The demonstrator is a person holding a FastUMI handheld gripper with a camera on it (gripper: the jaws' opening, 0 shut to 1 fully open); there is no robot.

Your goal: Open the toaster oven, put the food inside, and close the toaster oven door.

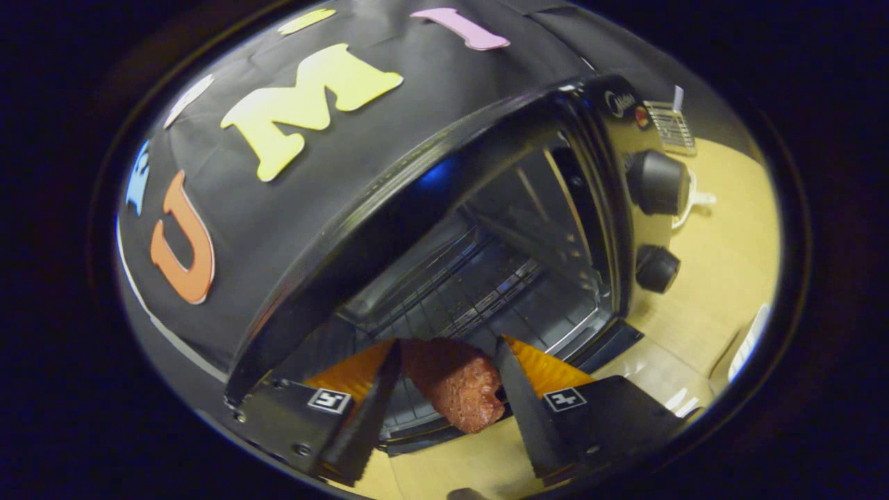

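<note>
Tool: the tool [448, 361] grips a sausage [455, 389], both fingers pressed to its sides.
Sausage: reddish-brown, held between the fingers at the mouth of the toaster oven [486, 229], above the lowered door [417, 417].
Toaster oven: open, wire rack [465, 292] bare inside; two dark knobs [656, 182] on its front panel.
Counter: pale wood counter [722, 257] carries the oven.

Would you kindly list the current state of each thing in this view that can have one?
Toaster oven door: open, folded down.
Wire rack: inside the oven, bare.
Sausage: held between the fingers, at the oven's mouth, not yet inside.
Gripper: shut on the sausage.
Two knobs: settings cannot be told.
</note>
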